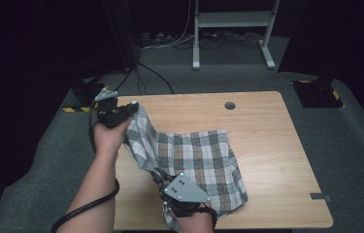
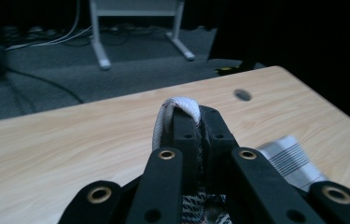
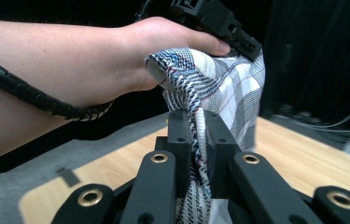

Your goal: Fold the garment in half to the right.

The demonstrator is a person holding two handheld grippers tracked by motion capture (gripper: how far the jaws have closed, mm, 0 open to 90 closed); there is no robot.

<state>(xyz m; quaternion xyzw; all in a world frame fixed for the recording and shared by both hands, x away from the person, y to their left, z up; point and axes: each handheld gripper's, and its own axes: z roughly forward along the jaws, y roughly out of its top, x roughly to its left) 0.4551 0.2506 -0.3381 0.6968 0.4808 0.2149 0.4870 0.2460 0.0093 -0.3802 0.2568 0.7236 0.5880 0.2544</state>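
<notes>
Right up close to us in the high view, our right claw sits at the near edge of the table, its grey three-cornered plate facing up, and it is clamped tight on the near edge of the checked cloth. Looking along that claw's own jaws, we see them pressed together on a bunched hem of the cloth, which runs straight up between them to our other hand. Over at the table's far left corner, our left hand has the left claw raised above the wood, and its jaws are also pinched hard on fabric: in the left gripper view a white rolled fold of the cloth pokes out over the top of the closed jaws. So we have the cloth held at two spots, and between them it hangs as a sloping, creased band from the high left claw down toward the low right one. Beyond that band, the rest of the cloth lies spread on the middle of the table, draping toward the near edge by our right hand. A black cable trails down along our left forearm.
</notes>
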